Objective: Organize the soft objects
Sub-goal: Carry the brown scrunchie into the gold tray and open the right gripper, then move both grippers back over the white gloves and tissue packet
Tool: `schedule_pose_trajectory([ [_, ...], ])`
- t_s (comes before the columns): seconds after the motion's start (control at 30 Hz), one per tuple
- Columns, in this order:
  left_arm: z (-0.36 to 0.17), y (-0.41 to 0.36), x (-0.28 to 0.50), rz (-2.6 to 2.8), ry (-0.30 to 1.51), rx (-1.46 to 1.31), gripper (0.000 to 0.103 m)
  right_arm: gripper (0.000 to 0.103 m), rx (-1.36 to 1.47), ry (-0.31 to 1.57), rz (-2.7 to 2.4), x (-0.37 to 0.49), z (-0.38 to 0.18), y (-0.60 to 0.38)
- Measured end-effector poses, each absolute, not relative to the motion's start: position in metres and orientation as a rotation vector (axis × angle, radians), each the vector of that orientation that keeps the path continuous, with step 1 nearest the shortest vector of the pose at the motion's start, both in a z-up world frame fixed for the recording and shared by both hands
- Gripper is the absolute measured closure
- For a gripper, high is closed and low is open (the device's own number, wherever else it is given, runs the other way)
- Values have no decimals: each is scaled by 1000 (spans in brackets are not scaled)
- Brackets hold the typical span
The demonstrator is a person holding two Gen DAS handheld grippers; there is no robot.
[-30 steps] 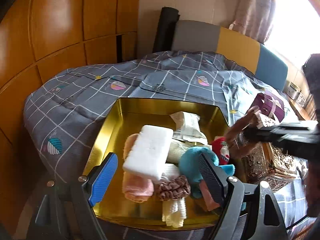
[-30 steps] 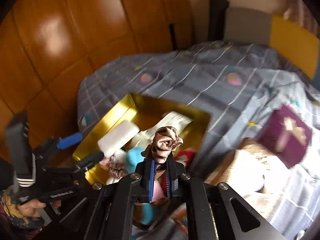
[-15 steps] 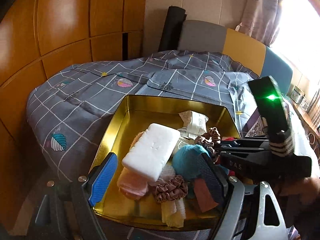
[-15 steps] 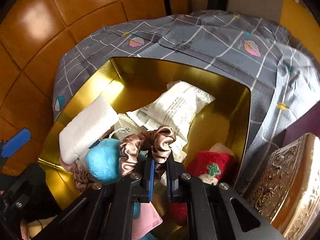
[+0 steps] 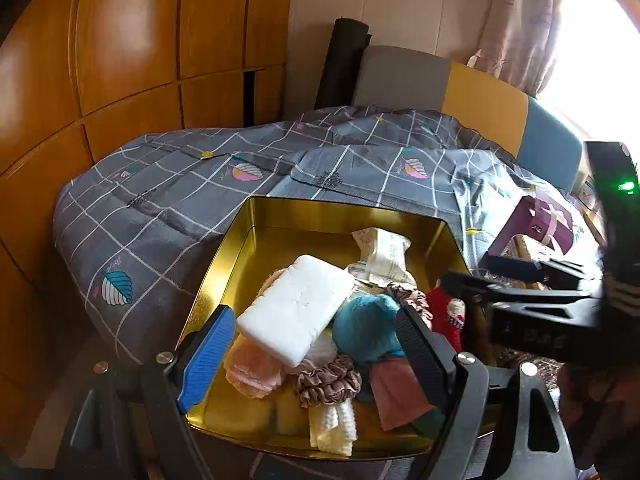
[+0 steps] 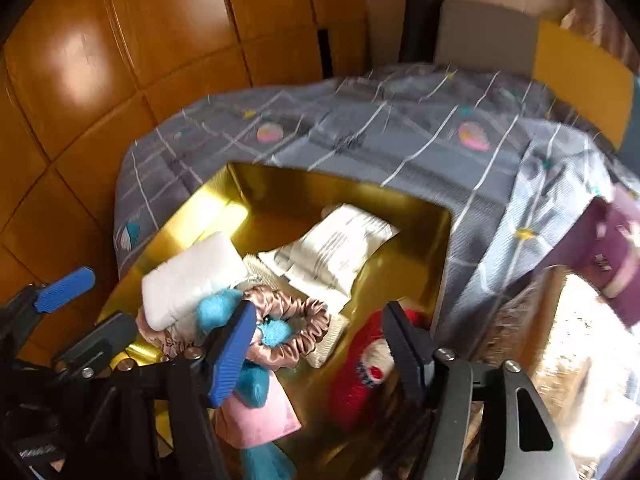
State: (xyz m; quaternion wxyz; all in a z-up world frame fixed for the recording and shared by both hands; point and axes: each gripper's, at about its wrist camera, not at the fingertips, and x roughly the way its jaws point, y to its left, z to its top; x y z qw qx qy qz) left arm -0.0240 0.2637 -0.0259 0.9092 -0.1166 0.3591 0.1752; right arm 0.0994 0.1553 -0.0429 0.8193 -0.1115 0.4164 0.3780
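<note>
One satin scrunchie between parted right-gripper jaws, inside gold tin.

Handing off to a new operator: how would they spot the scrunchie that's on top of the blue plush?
Find the gold tin on the grey quilt. In its middle, a blue plush toy lies beside a white sponge block. The scrunchie is the shiny beige satin ring draped over that plush.
</note>
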Motion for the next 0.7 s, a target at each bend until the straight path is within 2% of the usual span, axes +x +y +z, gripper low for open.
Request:
schedule_pose_trajectory([
  [0.37, -6, 226, -22, 261, 706, -169, 19, 25, -130, 707, 681, 81, 9, 70],
  [0.7, 32, 157, -2, 11, 630, -65, 19, 18, 50, 687, 390, 90, 23, -88],
])
